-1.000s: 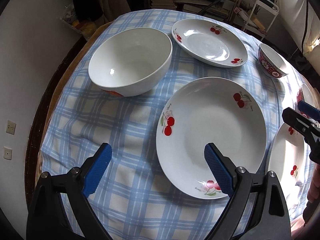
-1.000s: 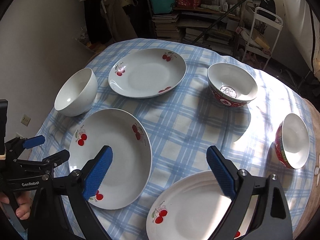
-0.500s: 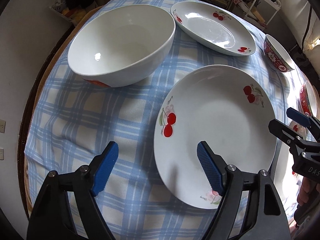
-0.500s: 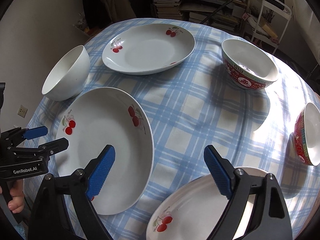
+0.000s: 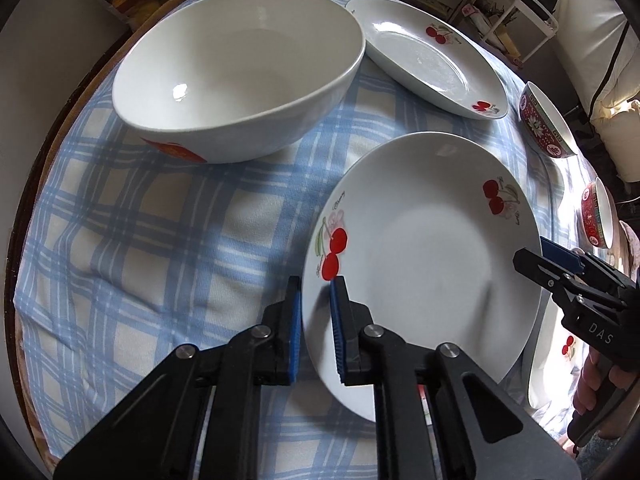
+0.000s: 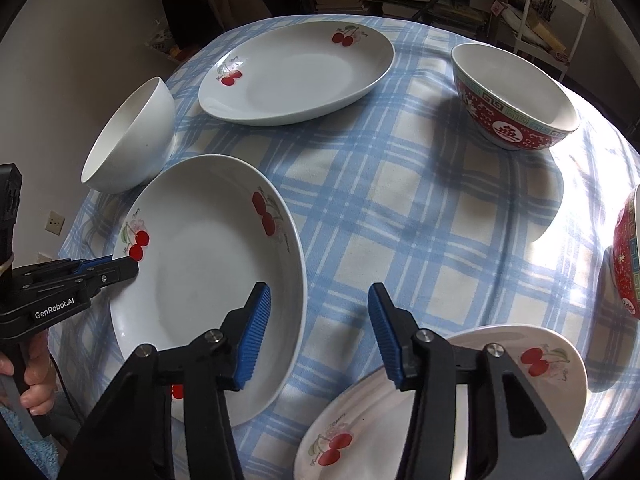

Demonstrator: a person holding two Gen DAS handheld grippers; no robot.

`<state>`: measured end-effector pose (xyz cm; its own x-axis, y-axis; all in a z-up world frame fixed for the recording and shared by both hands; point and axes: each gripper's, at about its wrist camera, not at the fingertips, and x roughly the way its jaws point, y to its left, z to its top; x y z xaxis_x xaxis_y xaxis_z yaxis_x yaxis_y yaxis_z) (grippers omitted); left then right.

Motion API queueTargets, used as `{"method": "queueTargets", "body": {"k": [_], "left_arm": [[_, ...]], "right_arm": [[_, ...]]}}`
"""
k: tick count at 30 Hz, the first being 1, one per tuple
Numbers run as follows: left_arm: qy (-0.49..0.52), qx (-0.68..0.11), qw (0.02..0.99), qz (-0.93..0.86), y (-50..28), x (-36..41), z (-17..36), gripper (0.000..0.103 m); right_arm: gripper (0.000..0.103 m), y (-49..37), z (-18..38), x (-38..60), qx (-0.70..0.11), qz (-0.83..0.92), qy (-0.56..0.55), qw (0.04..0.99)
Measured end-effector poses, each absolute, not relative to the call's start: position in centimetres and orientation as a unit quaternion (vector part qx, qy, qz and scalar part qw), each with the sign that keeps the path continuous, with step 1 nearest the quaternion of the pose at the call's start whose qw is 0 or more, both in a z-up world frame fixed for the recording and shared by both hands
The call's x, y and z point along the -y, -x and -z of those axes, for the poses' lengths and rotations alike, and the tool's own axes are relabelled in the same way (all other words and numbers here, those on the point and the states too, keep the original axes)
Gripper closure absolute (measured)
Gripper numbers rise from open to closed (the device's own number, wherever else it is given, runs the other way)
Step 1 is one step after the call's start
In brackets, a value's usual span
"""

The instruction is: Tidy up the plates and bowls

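A white cherry plate (image 5: 424,248) lies on the checked tablecloth; it also shows in the right wrist view (image 6: 200,280). My left gripper (image 5: 316,320) is shut on its left rim, one pad over and one under the edge. My right gripper (image 6: 316,332) is open and straddles the plate's right rim; it shows at the plate's right edge in the left wrist view (image 5: 560,268). A second cherry plate (image 6: 440,408) lies under my right gripper. A third cherry plate (image 6: 296,72) sits at the far side. A plain white bowl (image 5: 240,72) stands left of it.
A red patterned bowl (image 6: 516,92) stands at the far right, and another red bowl (image 6: 628,264) sits at the right edge. Shelves, books and a white rack stand behind the round table (image 5: 52,128). The tablecloth (image 6: 420,200) is bare between the dishes.
My left gripper has moved forward and closed on the near plate's left rim. My right gripper has narrowed and moved left to the same plate's right rim.
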<state>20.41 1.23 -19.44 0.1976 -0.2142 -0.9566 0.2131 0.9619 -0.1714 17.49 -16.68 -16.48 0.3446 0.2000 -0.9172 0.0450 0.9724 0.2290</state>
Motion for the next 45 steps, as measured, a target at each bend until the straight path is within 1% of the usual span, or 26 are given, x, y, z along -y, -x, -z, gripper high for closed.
{"method": "queueTargets", "body": {"k": [2, 6, 9, 12, 16, 27, 32, 38, 45], "left_arm": [[0.008, -0.619, 0.773, 0.139, -20.5, -1.6, 19.4, 0.089], [0.024, -0.62, 0.772, 0.137, -20.6, -1.6, 19.4, 0.089], [0.022, -0.617, 0.775, 0.137, -20.4, -1.9, 19.3, 0.089], [0.029, -0.616, 0.775, 0.137, -20.4, -2.0, 19.3, 0.089], [0.046, -0.618, 0.773, 0.133, -20.5, -2.3, 19.4, 0.088], [0.026, -0.61, 0.782, 0.13, -20.1, -1.8, 19.4, 0.087], [-0.021, -0.597, 0.791, 0.134, -19.5, -0.6, 18.8, 0.086], [-0.025, -0.597, 0.789, 0.143, -19.1, -0.3, 18.2, 0.087], [-0.017, -0.586, 0.796, 0.153, -18.0, -0.3, 16.1, 0.09]], "right_arm": [[0.057, -17.4, 16.7, 16.5, -0.577, -0.043, -0.105, 0.809], [0.062, -17.3, 16.8, 16.6, -0.584, -0.042, -0.112, 0.803], [0.077, -17.2, 16.8, 16.4, -0.583, -0.055, -0.116, 0.802], [0.085, -17.2, 16.8, 16.0, -0.583, -0.066, -0.116, 0.802], [0.09, -17.2, 17.0, 15.9, -0.585, -0.075, -0.126, 0.798], [0.09, -17.3, 16.9, 15.4, -0.581, -0.079, -0.105, 0.803], [0.09, -17.2, 16.7, 15.2, -0.576, -0.081, -0.096, 0.808], [0.09, -17.0, 16.2, 15.6, -0.57, -0.076, -0.101, 0.812], [0.09, -16.3, 15.2, 16.9, -0.563, -0.079, -0.127, 0.813]]}}
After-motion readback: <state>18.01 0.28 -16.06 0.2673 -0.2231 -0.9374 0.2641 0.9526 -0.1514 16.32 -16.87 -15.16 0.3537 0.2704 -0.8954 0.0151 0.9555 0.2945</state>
